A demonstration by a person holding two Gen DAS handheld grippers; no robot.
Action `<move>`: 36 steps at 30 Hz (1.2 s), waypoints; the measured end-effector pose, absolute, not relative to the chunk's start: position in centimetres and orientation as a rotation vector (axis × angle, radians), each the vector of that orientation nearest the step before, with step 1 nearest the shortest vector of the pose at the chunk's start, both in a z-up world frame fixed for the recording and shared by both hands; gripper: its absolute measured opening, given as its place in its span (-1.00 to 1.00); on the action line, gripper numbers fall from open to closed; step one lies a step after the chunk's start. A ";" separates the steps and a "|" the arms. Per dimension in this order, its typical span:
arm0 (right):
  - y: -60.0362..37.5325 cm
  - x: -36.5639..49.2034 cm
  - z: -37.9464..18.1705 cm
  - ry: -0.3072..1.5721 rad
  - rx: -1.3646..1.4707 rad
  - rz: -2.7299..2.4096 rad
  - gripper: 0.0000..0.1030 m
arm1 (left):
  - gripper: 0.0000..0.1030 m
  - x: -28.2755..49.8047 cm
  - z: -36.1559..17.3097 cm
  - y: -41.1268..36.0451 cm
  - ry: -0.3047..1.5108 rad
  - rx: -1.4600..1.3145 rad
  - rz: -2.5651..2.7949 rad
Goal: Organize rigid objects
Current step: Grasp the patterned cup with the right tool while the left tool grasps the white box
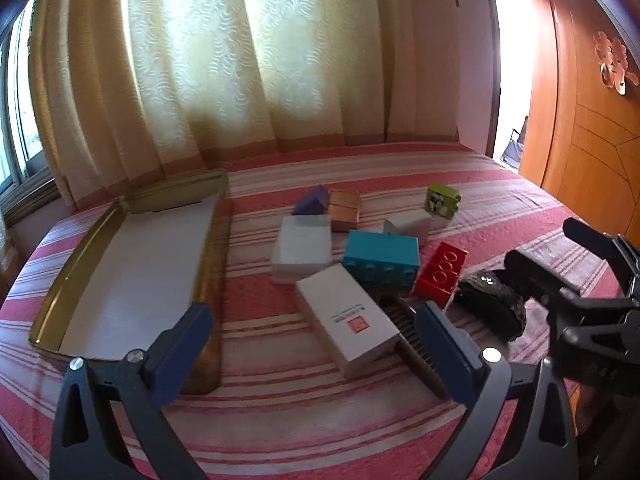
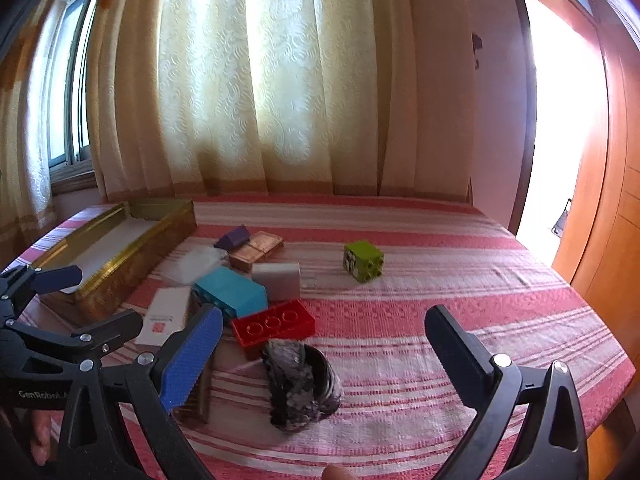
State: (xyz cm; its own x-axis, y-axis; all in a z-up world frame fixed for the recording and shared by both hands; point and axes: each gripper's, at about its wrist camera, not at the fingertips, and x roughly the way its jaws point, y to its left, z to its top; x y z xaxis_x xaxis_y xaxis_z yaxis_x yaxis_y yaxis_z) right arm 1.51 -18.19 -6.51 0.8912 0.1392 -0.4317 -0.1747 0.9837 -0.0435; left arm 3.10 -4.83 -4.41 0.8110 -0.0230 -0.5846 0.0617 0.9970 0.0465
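Note:
A gold tin tray [image 1: 72, 268] with a white liner lies on the left of the striped bed; it also shows in the right wrist view [image 2: 120, 248]. Beside it sit a white card box [image 1: 348, 316], a teal brick [image 1: 380, 262], a red brick [image 1: 440, 272], a green brick [image 2: 362, 261], a purple block [image 1: 312, 200], a copper box [image 1: 344, 210] and white boxes [image 1: 302, 250]. A dark rough cup-like object [image 2: 300, 384] lies nearest. My left gripper [image 1: 316, 352] is open above the white card box. My right gripper [image 2: 324, 356] is open above the dark object.
The pink striped bedspread [image 2: 440, 280] covers the bed. Cream curtains [image 2: 280, 80] hang behind it. A wooden door [image 2: 600, 240] stands at the right, with a bright doorway beside it. A brown comb-like object [image 1: 412, 336] lies next to the white card box.

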 end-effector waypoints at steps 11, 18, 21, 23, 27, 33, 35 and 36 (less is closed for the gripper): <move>-19.4 3.4 -8.7 0.545 -0.065 0.156 0.59 | 0.82 6.4 -6.5 -4.9 0.755 0.013 -0.065; -19.2 4.0 -9.0 0.580 -0.075 0.174 0.50 | 0.66 7.0 -6.9 -4.9 0.752 0.082 0.034; -19.3 4.5 -9.3 0.611 -0.068 0.189 0.47 | 0.58 7.1 -6.9 -4.4 0.760 0.124 0.055; -19.2 4.5 -9.3 0.611 -0.073 0.189 0.47 | 0.58 6.9 -6.8 -3.9 0.755 0.117 0.045; -18.8 4.6 -9.5 0.621 -0.086 0.194 0.47 | 0.59 6.5 -6.8 -4.0 0.746 0.122 -0.022; -19.1 4.8 -9.5 0.632 -0.069 0.205 0.47 | 0.59 6.5 -6.7 -6.3 0.740 0.215 -0.101; -19.1 4.8 -9.5 0.632 -0.065 0.207 0.47 | 0.60 7.0 -6.7 -5.9 0.757 0.181 -0.094; -19.1 4.8 -9.6 0.632 -0.064 0.208 0.47 | 0.60 7.3 -6.8 -5.5 0.771 0.157 -0.091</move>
State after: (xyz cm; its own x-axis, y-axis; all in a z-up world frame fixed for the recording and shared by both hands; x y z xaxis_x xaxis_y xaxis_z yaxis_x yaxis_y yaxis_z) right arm 4.83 -19.13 -9.55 0.7870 0.1732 -0.5921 -0.2124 0.9772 0.0035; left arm 7.30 -5.53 -6.78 0.7141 -0.0242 -0.6996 0.1390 0.9844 0.1078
